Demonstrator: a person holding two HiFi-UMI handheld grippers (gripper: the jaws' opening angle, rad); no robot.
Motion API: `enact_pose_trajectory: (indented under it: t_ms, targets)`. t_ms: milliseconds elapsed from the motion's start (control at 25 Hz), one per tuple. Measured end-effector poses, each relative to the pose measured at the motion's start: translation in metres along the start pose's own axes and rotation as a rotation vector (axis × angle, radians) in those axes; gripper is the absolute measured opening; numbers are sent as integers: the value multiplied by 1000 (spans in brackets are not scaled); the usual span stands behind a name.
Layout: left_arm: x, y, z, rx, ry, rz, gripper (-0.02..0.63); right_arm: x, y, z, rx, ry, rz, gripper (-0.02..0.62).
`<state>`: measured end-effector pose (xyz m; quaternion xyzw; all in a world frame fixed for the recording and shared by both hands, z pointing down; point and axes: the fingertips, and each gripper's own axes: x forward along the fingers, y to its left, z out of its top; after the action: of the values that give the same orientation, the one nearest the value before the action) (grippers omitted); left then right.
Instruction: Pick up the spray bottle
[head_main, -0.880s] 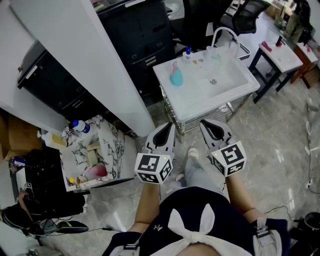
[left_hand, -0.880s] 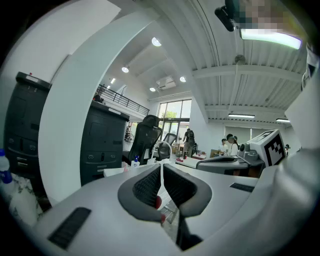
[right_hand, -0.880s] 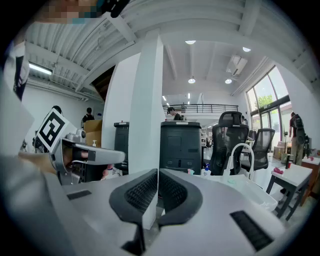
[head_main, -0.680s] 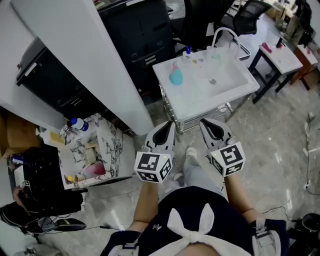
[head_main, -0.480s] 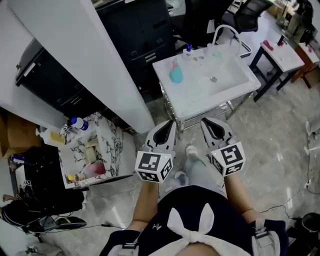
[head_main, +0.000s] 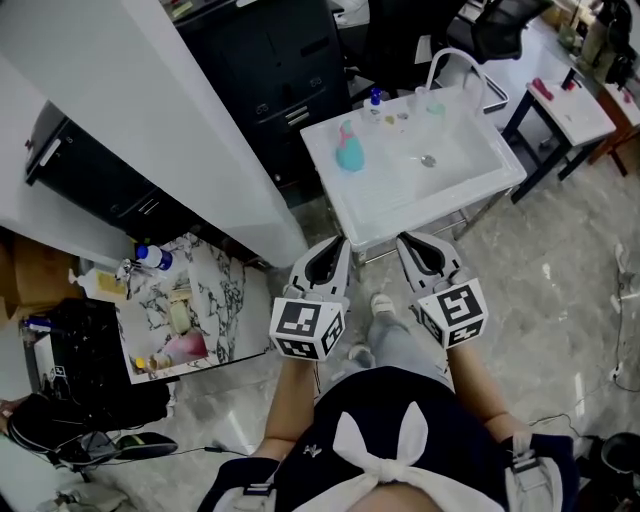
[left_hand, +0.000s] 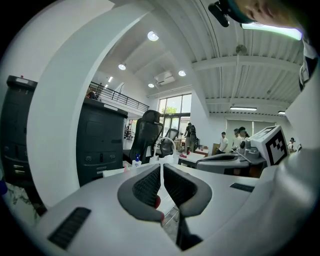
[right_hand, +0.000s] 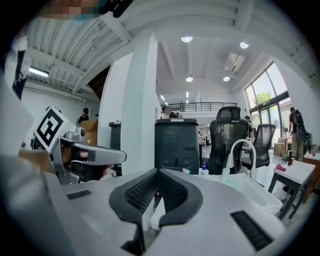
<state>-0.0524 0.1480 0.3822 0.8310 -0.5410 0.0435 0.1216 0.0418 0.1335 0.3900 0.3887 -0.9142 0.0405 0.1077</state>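
Note:
The spray bottle, teal with a pink top, stands on the left part of a white sink table, well beyond both grippers. In the head view my left gripper and right gripper are held side by side in front of the table's near edge, pointing toward it. Both are shut with nothing between the jaws, as the left gripper and right gripper also show in their own views. A teal speck that may be the bottle shows past the right jaws.
A white faucet arches over the sink, with a blue-topped pump bottle beside it. A white pillar and black cabinets stand to the left. A marble-patterned shelf with bottles sits low left, and a small white table is at right.
Both grippers stay shut and side by side. The view has shifted slightly, and the sink table sits a little closer to the grippers.

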Motion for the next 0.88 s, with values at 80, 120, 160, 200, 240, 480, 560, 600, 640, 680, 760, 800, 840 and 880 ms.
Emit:
enact_pose_trajectory:
  t_ms: [80, 120, 160, 200, 240, 480, 560, 600, 640, 680, 760, 800, 840, 880]
  targets:
    - [12, 4, 4, -1, 7, 1, 38, 8, -10, 2, 2, 2, 5, 30]
    - [19, 5, 6, -1, 11, 1, 38, 11, -17, 4, 5, 1, 4, 29]
    - [26, 6, 9, 1, 14, 1, 38, 14, -23, 6, 8, 0, 3, 29]
    - [33, 8, 11, 4, 16, 3, 38, 17, -30, 7, 11, -1, 2, 29]
    - [39, 9, 14, 7, 16, 7, 38, 21, -36, 8, 13, -2, 2, 29]
    - [74, 20, 27, 12, 2, 22, 40, 42, -68, 10, 17, -3, 8, 29]
    - [86, 23, 32, 12, -7, 22, 40, 49, -79, 10, 19, -1, 10, 29]
    - [91, 25, 34, 11, -12, 25, 40, 53, -83, 10, 21, 0, 13, 29]
    - [96, 28, 36, 10, -16, 31, 40, 57, -87, 10, 22, 0, 17, 29]
    - [101, 31, 39, 10, -20, 40, 40, 61, -92, 11, 23, 0, 20, 29]
    - [110, 37, 43, 9, -28, 60, 40, 69, -99, 12, 22, 1, 27, 29]
    - [114, 40, 45, 8, -32, 68, 41, 72, -103, 13, 21, 2, 31, 29]
    - [118, 43, 47, 7, -35, 76, 41, 76, -106, 13, 21, 3, 35, 29]
    - [122, 45, 49, 6, -37, 83, 41, 79, -109, 13, 20, 3, 41, 29]
